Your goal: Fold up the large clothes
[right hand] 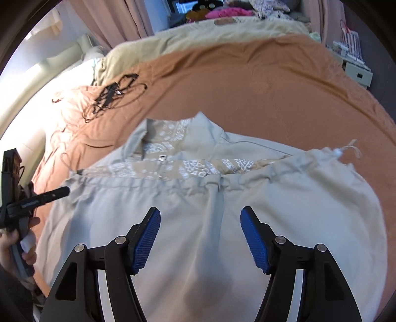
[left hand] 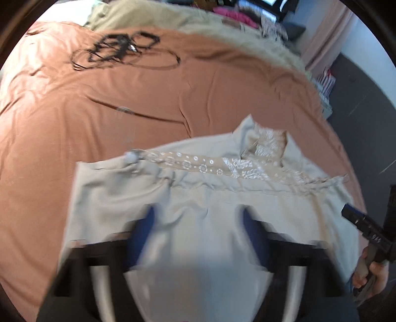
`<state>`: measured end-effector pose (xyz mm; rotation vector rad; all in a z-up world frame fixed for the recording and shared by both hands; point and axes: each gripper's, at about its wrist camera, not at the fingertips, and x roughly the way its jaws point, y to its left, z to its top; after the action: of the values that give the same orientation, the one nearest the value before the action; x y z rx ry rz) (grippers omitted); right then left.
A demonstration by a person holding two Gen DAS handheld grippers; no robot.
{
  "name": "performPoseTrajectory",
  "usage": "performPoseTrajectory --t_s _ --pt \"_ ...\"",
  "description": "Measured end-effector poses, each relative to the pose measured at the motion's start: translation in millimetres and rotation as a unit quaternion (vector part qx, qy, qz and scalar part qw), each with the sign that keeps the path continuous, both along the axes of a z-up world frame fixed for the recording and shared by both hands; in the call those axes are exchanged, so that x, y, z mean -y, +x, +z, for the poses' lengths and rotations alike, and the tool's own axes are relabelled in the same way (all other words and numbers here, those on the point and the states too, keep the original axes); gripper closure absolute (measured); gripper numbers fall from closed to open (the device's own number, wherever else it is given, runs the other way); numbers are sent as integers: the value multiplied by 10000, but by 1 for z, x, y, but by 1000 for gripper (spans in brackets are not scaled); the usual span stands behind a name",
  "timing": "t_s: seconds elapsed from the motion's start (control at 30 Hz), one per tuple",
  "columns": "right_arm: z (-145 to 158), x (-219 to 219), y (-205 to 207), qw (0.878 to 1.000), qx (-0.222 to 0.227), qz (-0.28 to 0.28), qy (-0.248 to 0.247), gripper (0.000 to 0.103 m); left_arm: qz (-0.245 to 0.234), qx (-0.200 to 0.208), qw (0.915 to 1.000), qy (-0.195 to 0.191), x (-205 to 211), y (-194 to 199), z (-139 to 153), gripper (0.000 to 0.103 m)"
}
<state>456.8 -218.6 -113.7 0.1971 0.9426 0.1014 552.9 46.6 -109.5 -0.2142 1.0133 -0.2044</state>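
A pale grey-beige garment (left hand: 198,223) with a tan, white-patterned inner lining (left hand: 247,168) lies partly folded on the orange bed sheet (left hand: 123,99). It also shows in the right wrist view (right hand: 247,198), its collar (right hand: 203,126) pointing away. My left gripper (left hand: 198,223) hovers open over the folded cloth, blurred by motion, holding nothing. My right gripper (right hand: 200,223) is open and empty above the same cloth. Each gripper shows at the edge of the other's view: the right one (left hand: 356,218), the left one (right hand: 49,195).
A tangle of black cables (left hand: 118,49) lies on the sheet at the far left (right hand: 111,94). A beige blanket (left hand: 198,22) and pink clothes (right hand: 227,11) lie at the far end. Curtains (right hand: 111,19) and a small drawer unit (right hand: 358,74) stand beside the bed.
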Motion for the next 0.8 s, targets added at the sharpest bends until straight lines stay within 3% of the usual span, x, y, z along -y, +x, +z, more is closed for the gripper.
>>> performPoseTrajectory --t_s 0.13,0.37,0.63,0.67,0.7,0.8 --pt "13 -7 -31 9999 109 18 4 36 216 299 9993 -47 -29 -41 27 20" --pt "18 -17 -68 9997 180 -40 150 36 521 519 9969 264 -61 -91 45 20" --pt "12 -40 -104 9993 144 138 316 37 850 354 9957 118 -104 -142 31 22" --pt "10 -44 -109 9992 149 176 322 37 926 307 9952 69 -111 -148 26 27" --pt "7 -48 -114 9992 128 208 328 39 988 260 9948 26 -116 -154 21 33" --pt "-5 -58 -126 9990 -45 259 371 50 1141 113 9933 -132 -129 -168 4 35"
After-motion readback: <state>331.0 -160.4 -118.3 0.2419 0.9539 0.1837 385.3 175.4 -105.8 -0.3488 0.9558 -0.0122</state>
